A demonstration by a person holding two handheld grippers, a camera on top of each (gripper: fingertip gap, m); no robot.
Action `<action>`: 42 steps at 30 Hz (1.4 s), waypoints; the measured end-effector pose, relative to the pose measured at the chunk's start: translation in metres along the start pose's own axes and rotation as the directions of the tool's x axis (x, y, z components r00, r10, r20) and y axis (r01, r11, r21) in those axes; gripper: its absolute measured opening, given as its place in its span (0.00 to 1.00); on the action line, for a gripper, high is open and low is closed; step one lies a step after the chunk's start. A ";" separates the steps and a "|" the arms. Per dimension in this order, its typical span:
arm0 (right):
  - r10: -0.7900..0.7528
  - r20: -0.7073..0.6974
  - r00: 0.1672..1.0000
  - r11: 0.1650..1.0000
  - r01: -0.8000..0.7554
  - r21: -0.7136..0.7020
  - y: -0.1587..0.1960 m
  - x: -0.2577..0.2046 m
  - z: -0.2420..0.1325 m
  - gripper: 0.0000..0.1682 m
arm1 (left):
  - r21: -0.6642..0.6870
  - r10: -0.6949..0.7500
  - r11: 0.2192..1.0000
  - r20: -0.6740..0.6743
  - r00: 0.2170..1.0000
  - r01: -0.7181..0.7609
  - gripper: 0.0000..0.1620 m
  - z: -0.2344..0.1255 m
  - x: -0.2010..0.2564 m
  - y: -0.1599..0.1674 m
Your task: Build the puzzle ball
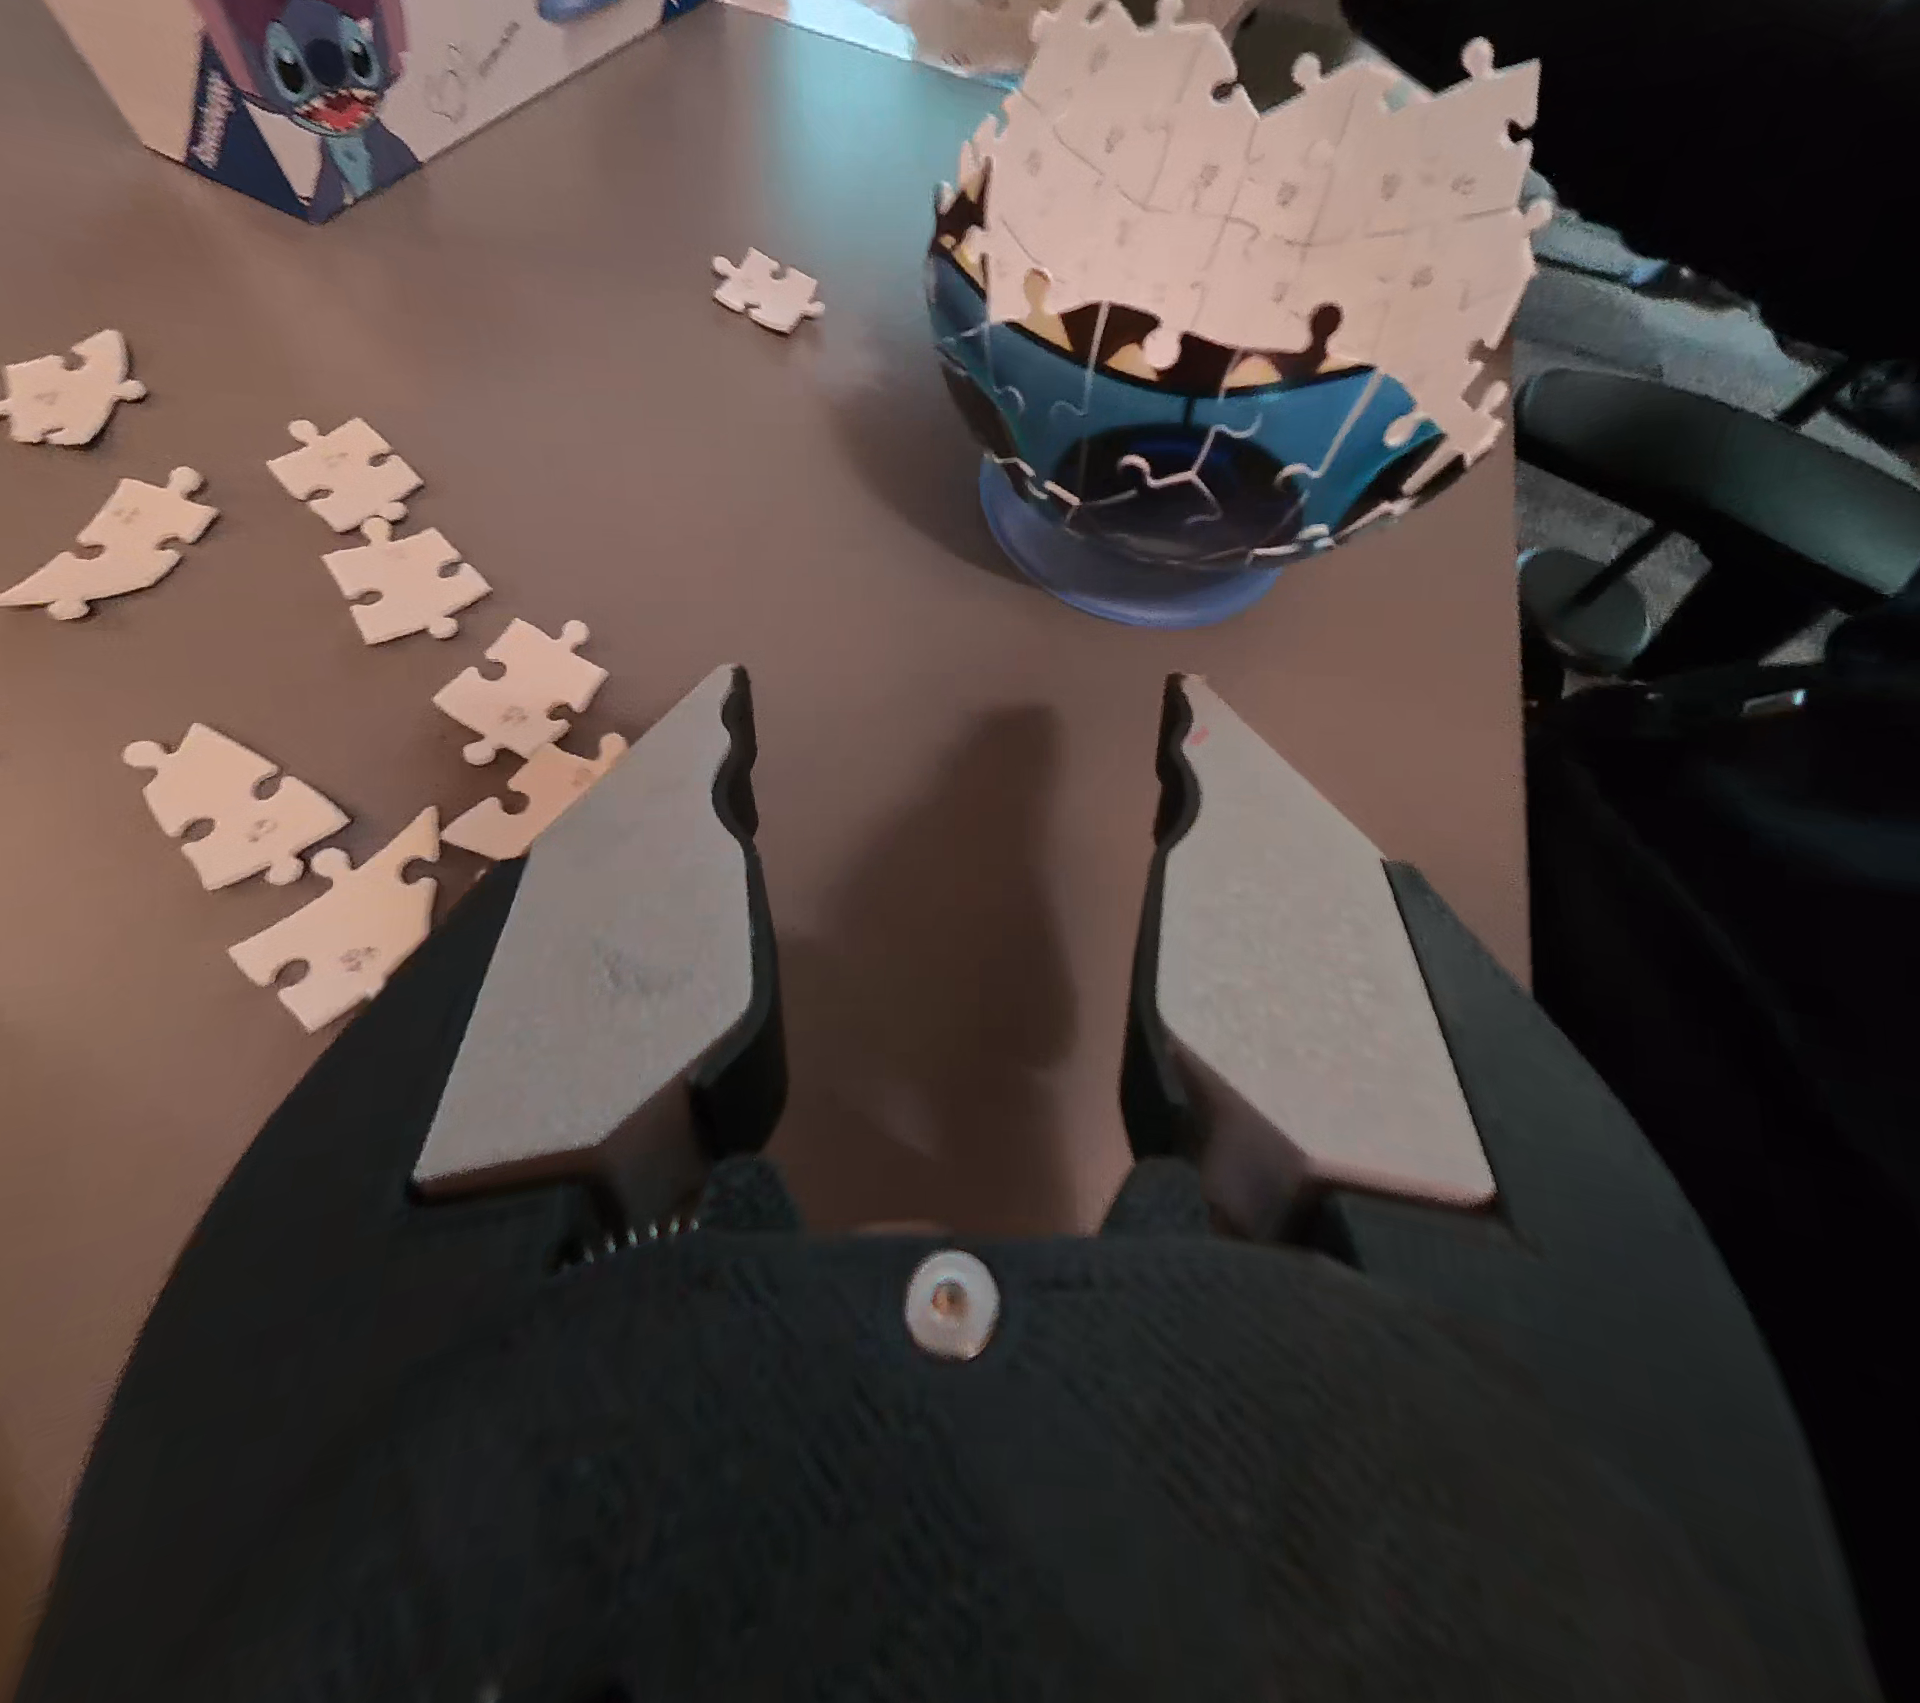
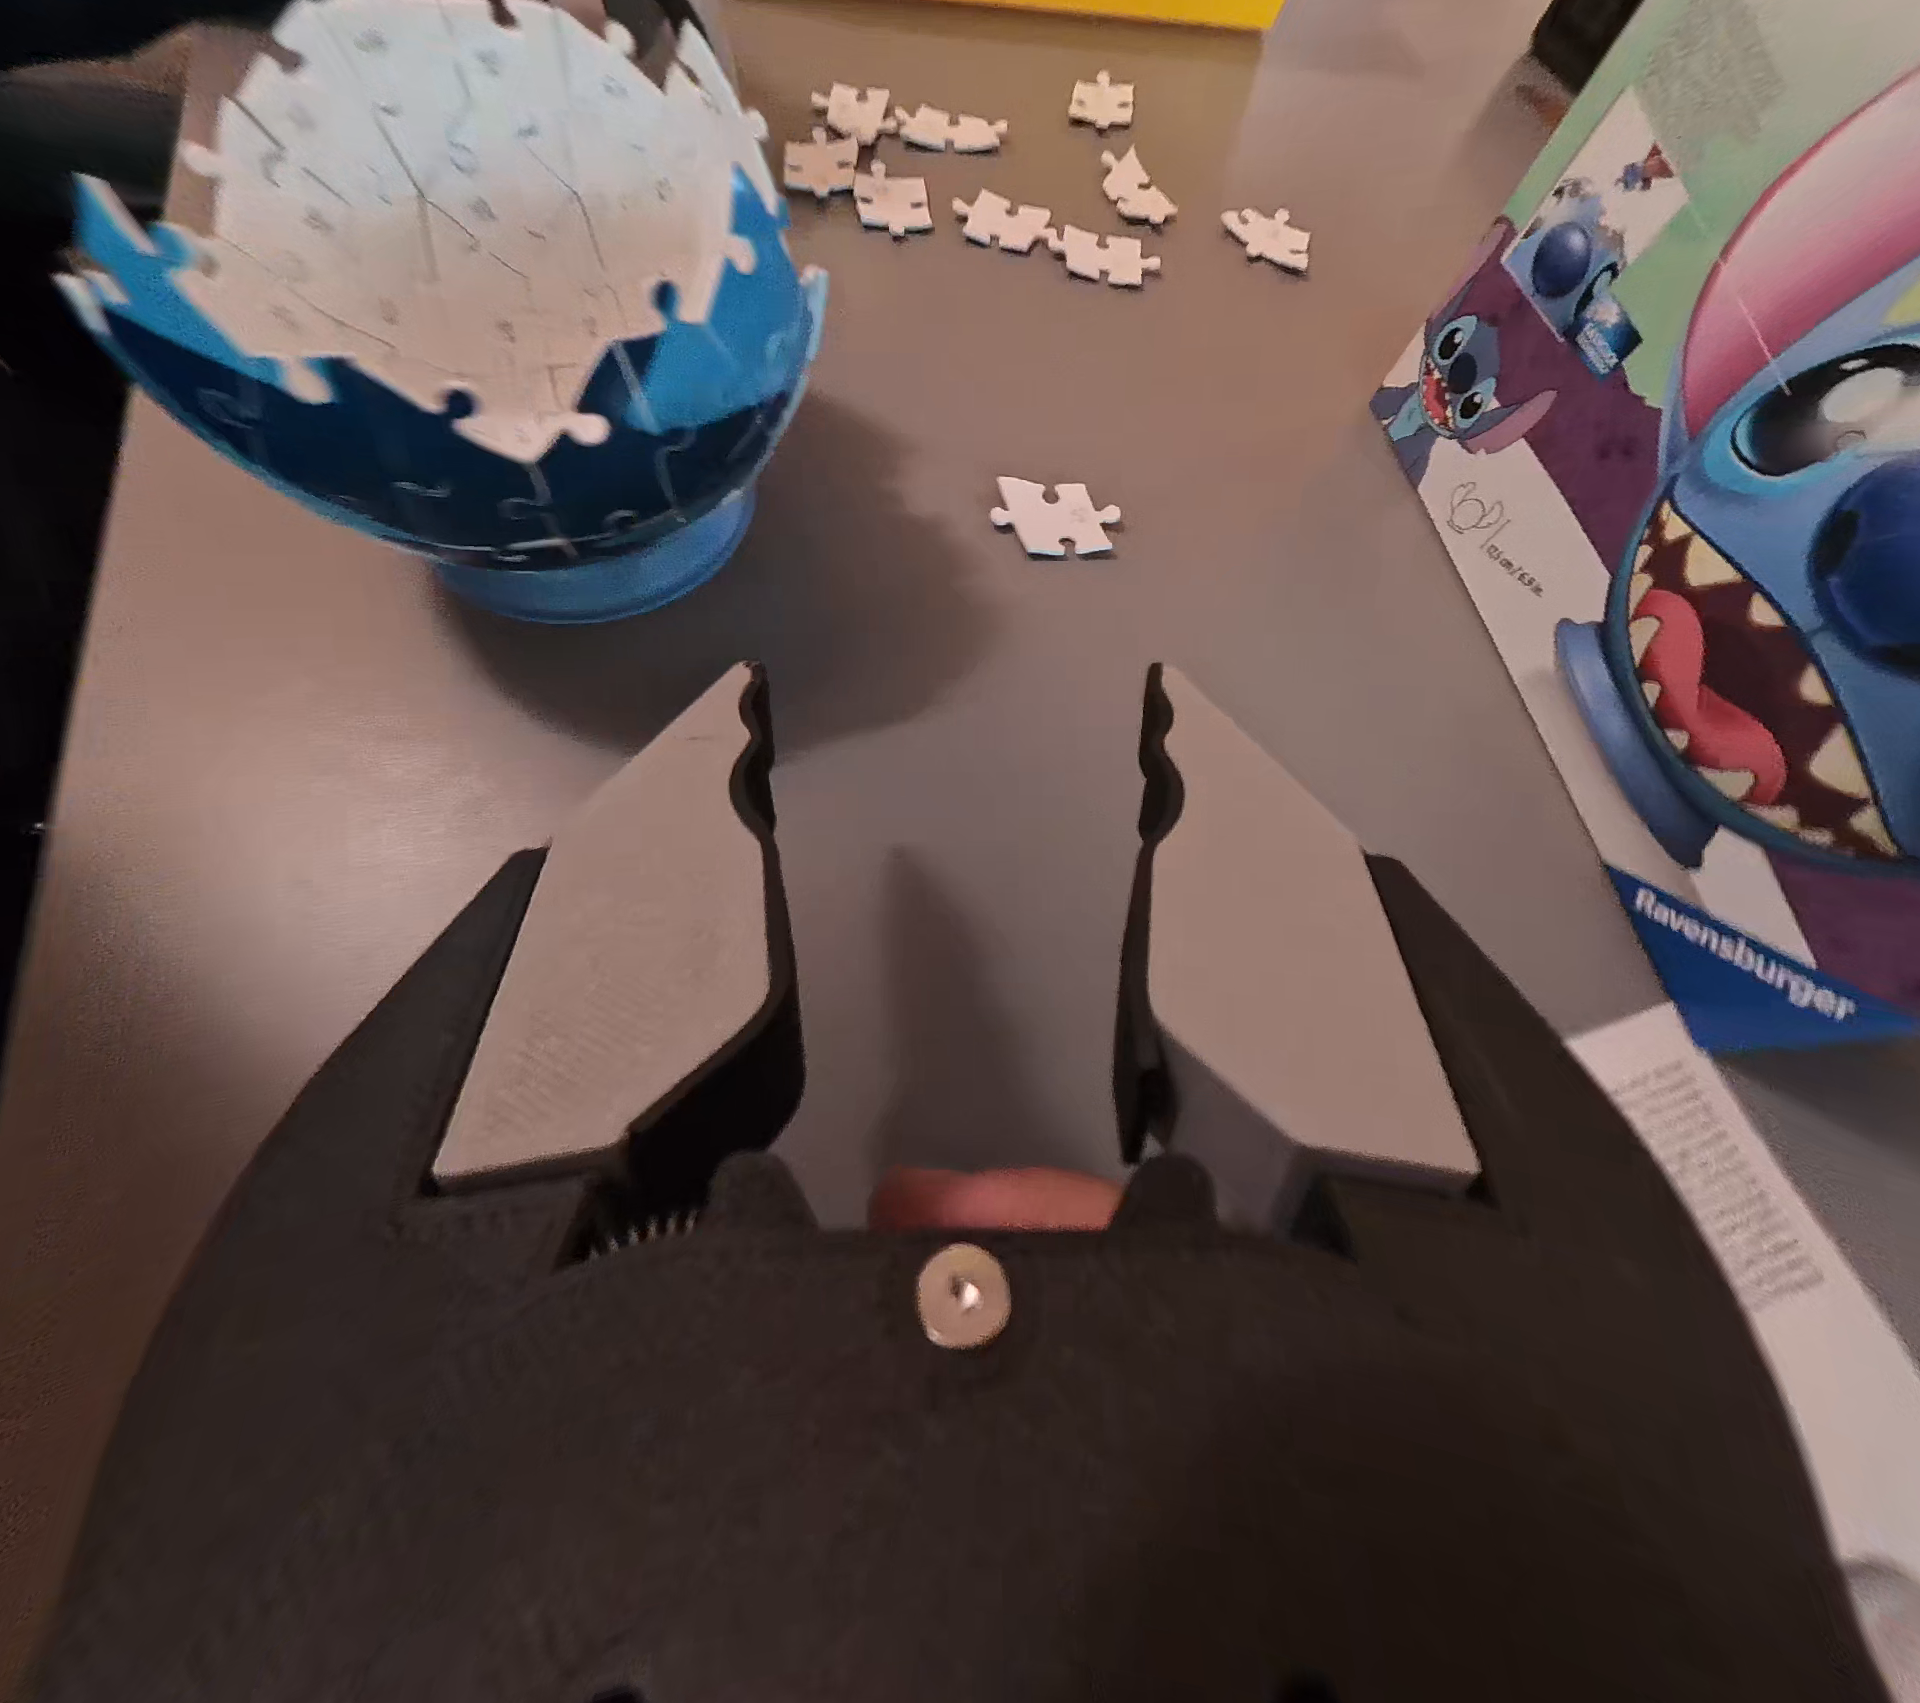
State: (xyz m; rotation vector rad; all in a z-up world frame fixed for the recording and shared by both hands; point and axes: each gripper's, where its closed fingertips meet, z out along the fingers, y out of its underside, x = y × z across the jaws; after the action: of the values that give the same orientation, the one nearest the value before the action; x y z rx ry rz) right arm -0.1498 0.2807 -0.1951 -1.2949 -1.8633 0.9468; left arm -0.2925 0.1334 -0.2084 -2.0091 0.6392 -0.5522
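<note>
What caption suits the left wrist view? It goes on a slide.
Open left claw hovers over the table, half-built puzzle ball ahead, loose white pieces to its left.

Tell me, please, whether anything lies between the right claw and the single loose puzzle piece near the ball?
Nothing visible does. The right claw is open and empty, and only bare table separates it from the single piece. The half-built ball stands off to the side.
</note>
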 end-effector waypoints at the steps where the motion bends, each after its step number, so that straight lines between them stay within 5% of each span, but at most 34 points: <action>1: -0.013 0.019 1.000 1.000 0.014 -0.019 0.001 0.006 0.008 0.41 | 0.025 -0.008 1.000 0.012 1.000 0.008 0.47 -0.001 -0.003 -0.004; 5: -0.032 0.078 0.996 0.995 0.039 -0.088 0.008 0.027 0.042 0.41 | 0.124 -0.045 0.991 0.031 0.999 0.041 0.45 -0.001 -0.012 -0.022; 19: -0.074 0.151 0.986 0.981 0.099 -0.168 0.004 0.036 0.102 0.38 | 0.131 -0.101 0.988 0.099 0.990 0.087 0.45 -0.001 -0.037 -0.021; 24: -0.049 0.190 0.980 0.981 0.083 -0.175 0.003 0.027 0.104 0.23 | 0.099 -0.059 0.994 0.126 0.990 0.047 0.45 0.002 -0.034 -0.018; 35: -0.073 0.027 0.997 0.981 0.076 -0.180 0.006 0.037 0.096 0.22 | 0.101 -0.056 0.994 0.171 0.984 0.039 0.44 0.001 -0.039 -0.017; 42: -0.027 0.038 0.999 0.981 0.034 -0.193 0.012 0.037 0.089 0.22 | 0.100 -0.086 0.993 0.174 0.981 0.069 0.44 0.001 -0.043 -0.016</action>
State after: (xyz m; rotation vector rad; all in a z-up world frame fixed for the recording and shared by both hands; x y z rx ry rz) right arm -0.2295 0.3024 -0.2465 -1.3660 -2.0377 0.7920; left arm -0.3214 0.1678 -0.2002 -1.9745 0.4206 -0.4345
